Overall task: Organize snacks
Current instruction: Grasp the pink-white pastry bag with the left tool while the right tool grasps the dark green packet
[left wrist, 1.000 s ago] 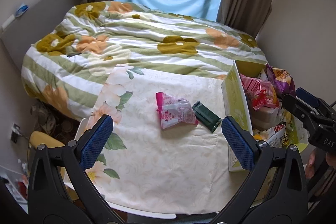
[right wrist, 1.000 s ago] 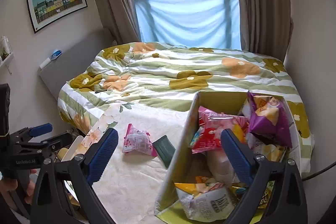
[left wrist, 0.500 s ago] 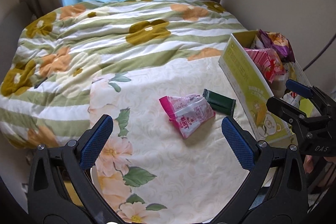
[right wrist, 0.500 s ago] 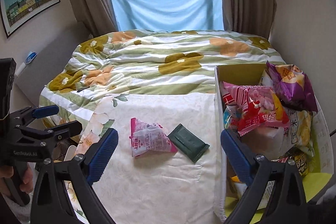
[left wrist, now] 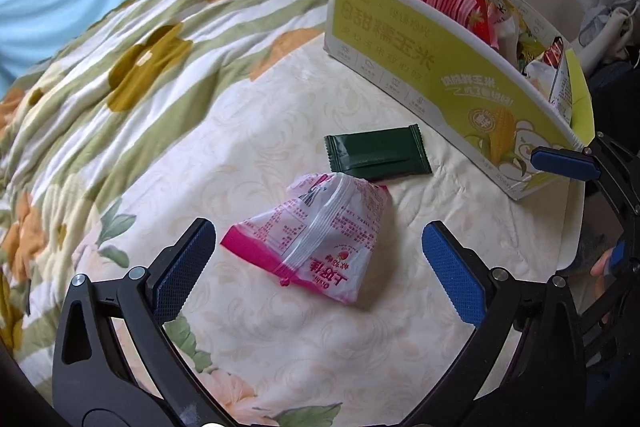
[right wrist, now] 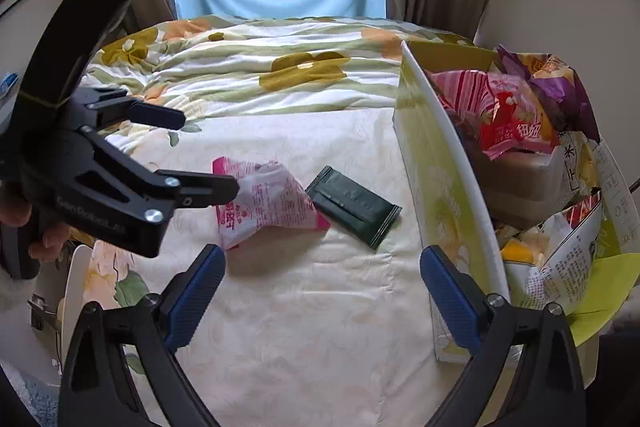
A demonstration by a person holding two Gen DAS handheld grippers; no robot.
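Note:
A pink and white snack bag (left wrist: 316,235) lies on the cream floral sheet (left wrist: 280,327), with a dark green packet (left wrist: 378,155) just beyond it. My left gripper (left wrist: 318,267) is open and low over the sheet, its pads on either side of the pink bag. In the right wrist view the left gripper (right wrist: 208,155) reaches in from the left beside the pink bag (right wrist: 268,203), with the green packet (right wrist: 354,207) to its right. My right gripper (right wrist: 322,303) is open and empty, nearer than both snacks. The yellow-green box (left wrist: 440,79) holds several snack bags.
The box (right wrist: 440,187) stands at the right edge of the bed, close to the wall. A striped floral duvet (right wrist: 260,67) covers the far half of the bed. The bed's left edge drops to the floor, where a white object (right wrist: 74,287) sits.
My left gripper has swung right and dropped close to the pink bag, which now lies between its pads. My right gripper has moved lower and closer to the sheet.

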